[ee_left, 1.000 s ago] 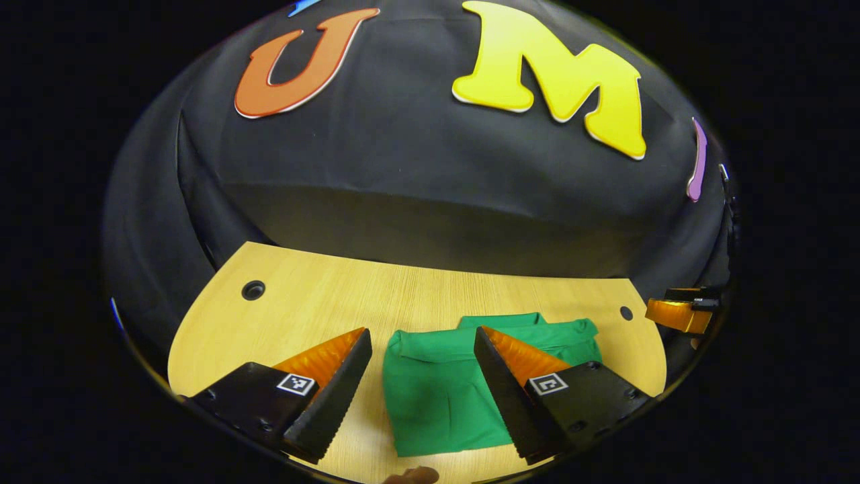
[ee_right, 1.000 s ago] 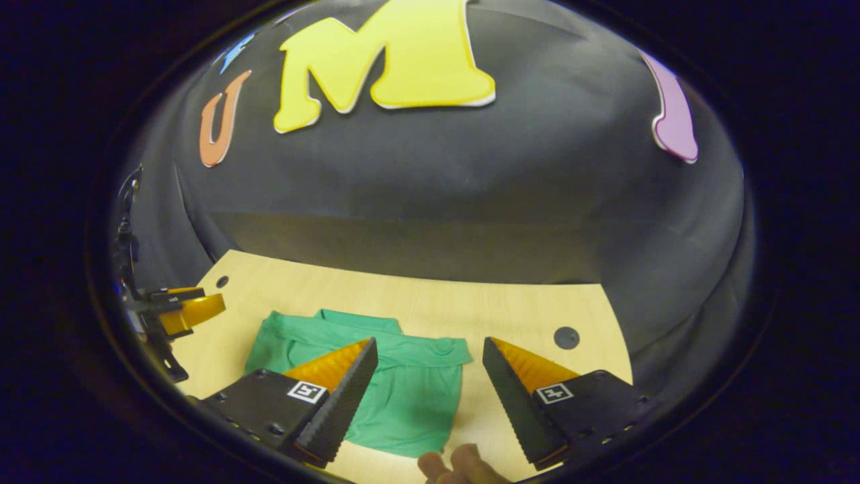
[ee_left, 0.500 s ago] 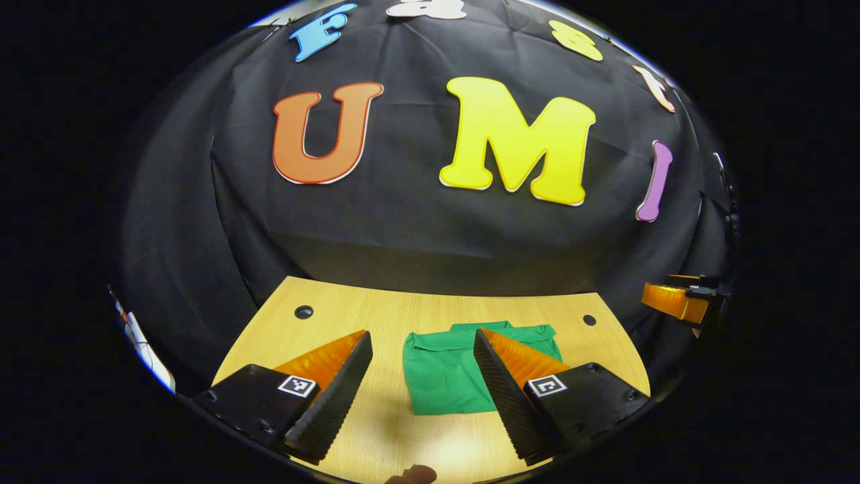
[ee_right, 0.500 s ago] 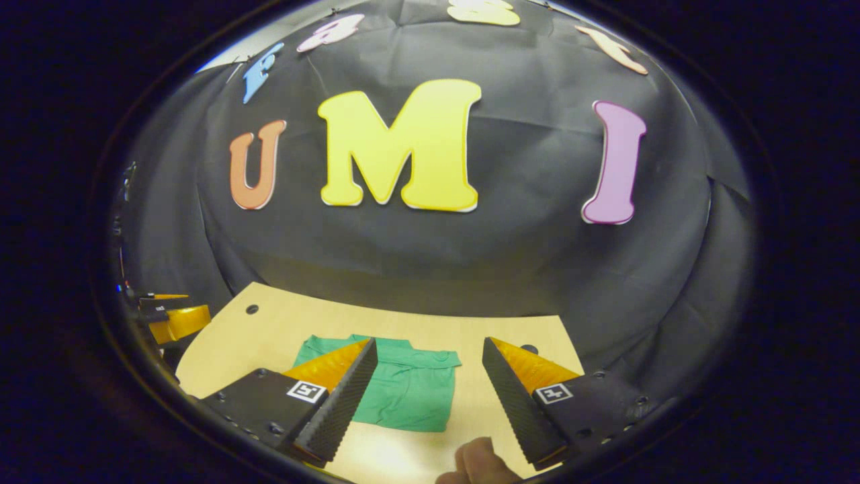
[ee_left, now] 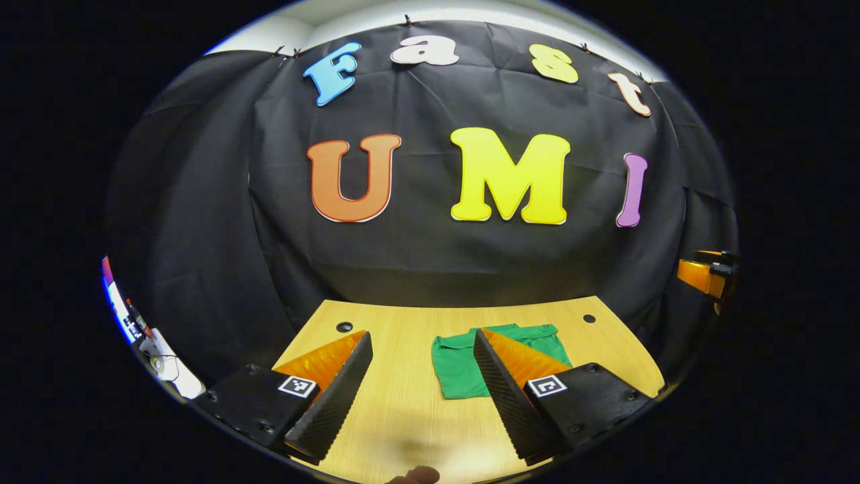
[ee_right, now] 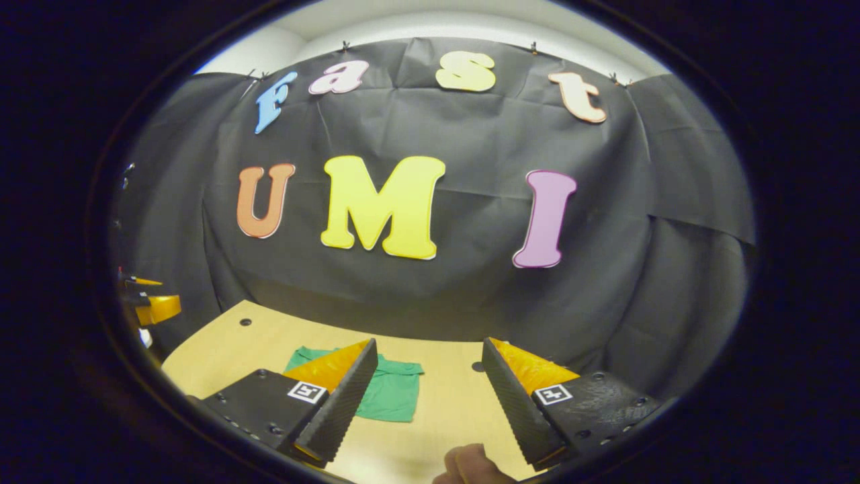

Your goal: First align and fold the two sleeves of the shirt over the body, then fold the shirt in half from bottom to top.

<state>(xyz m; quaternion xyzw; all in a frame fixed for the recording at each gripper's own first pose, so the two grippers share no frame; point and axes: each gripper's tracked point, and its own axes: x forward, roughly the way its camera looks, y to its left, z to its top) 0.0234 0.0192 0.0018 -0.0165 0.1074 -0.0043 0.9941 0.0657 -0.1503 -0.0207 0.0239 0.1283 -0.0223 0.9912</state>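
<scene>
We see the green shirt (ee_left: 463, 366) lying folded into a compact, roughly square packet on the pale wood-grain table (ee_left: 403, 417), its cloth soft and matte, with a collar band along its far edge. In the left gripper view it sits in the lower middle of the frame, partly behind the right-hand finger of the left gripper (ee_left: 423, 393). In the right gripper view the shirt (ee_right: 393, 396) lies lower left of centre, its left part hidden by the left-hand finger of the right gripper (ee_right: 430, 400).

Both grippers hang above the table with their jaws spread wide and nothing between them. Each finger is a wedge with a ribbed, saw-toothed inner face and a small square marker on its flat base.

The tabletop has rounded corners and small dark round holes (ee_left: 344, 327) near its far edge. A fingertip (ee_right: 470, 464) of the person shows at the bottom edge of the right gripper view. The other gripper appears at the right edge of the left gripper view (ee_left: 705, 274) and at the left edge of the right gripper view (ee_right: 151, 304).

Compared with a second ago, we find the shirt much smaller and farther off in both views, more of the cloth wall appears above it, and the jaws are as wide apart as before.
</scene>
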